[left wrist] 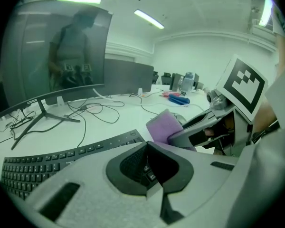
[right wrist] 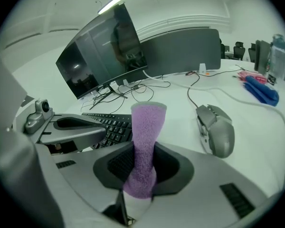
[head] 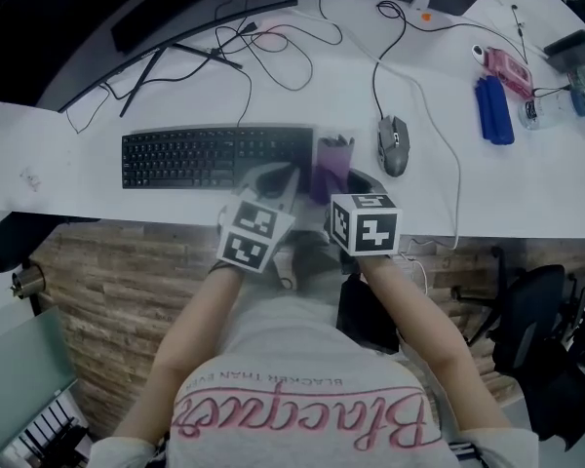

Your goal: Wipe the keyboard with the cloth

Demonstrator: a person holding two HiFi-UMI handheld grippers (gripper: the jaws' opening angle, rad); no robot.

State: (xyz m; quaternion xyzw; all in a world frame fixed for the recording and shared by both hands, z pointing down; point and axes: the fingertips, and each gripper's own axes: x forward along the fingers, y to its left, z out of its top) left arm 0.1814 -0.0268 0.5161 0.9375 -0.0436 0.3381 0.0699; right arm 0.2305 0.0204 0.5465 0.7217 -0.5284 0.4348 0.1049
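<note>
Person's shirt [head: 302,398] nearest; 2 grippers just ahead, at the desk [head: 526,188] edge. Right gripper [right wrist: 140,172] is clamped on the purple cloth [right wrist: 146,127], free end standing up and forward, probably to drag across keys. Left gripper [left wrist: 149,156] is closed and empty. Cloth sits at the keyboard's [head: 214,156] right end; contact unclear.

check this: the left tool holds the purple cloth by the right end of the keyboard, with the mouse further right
No, the right tool holds the purple cloth, as the right gripper view shows; the left tool is shut on nothing. The rest stands: it is by the right end of the keyboard, with the mouse further right.
</note>
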